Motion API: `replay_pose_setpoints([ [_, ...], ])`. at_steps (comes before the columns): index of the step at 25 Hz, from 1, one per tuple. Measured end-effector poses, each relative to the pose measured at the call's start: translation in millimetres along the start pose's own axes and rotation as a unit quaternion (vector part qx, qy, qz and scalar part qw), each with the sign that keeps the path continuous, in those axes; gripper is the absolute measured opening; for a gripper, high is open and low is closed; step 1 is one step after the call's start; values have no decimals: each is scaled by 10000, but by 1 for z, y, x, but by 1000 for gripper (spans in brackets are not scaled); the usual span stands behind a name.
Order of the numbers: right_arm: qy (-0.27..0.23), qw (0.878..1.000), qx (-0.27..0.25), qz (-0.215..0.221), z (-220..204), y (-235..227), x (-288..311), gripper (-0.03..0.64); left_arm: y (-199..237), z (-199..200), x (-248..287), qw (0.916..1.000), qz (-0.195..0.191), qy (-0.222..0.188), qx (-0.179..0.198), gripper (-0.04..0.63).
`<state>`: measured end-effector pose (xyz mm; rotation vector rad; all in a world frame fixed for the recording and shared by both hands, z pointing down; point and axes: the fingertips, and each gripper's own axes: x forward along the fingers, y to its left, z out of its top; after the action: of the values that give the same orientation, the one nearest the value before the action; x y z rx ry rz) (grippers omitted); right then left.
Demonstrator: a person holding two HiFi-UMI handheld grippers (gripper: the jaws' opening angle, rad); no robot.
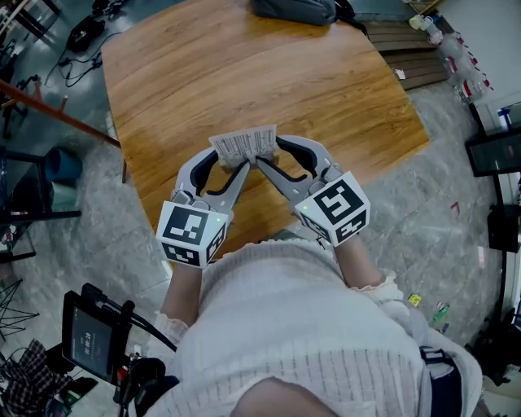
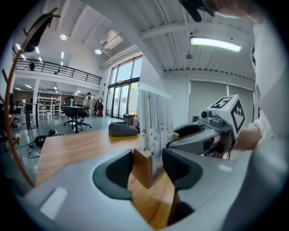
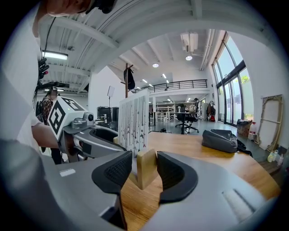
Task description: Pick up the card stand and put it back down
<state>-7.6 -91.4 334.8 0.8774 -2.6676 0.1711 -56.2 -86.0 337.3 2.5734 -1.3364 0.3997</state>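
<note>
The card stand (image 1: 244, 147), a pale wooden block with an upright white card that carries thin dark vertical streaks, is over the near part of the round-cornered brown wooden table (image 1: 244, 65), directly in front of the person. It is held between the two grey grippers, which come to it from the two sides and meet at its ends.

The left gripper (image 1: 232, 165) is clenched on one end of the wooden block: in the left gripper view the block (image 2: 142, 167) sits between the black pads and the card rises above them. The right gripper (image 1: 273, 155) grasps the other end in the same way, with the block (image 3: 145, 168) squeezed between its pads.

I cannot tell if the block touches the table or is slightly above it.

A dark grey bag (image 1: 293, 10) lies at the far edge of the table, well apart from the stand.
</note>
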Motion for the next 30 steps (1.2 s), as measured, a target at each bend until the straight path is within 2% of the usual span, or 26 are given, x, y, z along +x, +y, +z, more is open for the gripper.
replay_pose_setpoints([
  [18, 6, 10000, -16, 53, 4, 0, 0, 175, 1, 5, -2, 9998, -80, -87, 134, 207],
  [25, 147, 9998, 127, 59, -36, -33, 49, 175, 35, -32, 47, 9999, -85, 40, 112, 207],
  [30, 311, 9990, 261, 204, -49, -36, 54, 176, 35, -42, 54, 9994, -12, 265, 205, 206],
])
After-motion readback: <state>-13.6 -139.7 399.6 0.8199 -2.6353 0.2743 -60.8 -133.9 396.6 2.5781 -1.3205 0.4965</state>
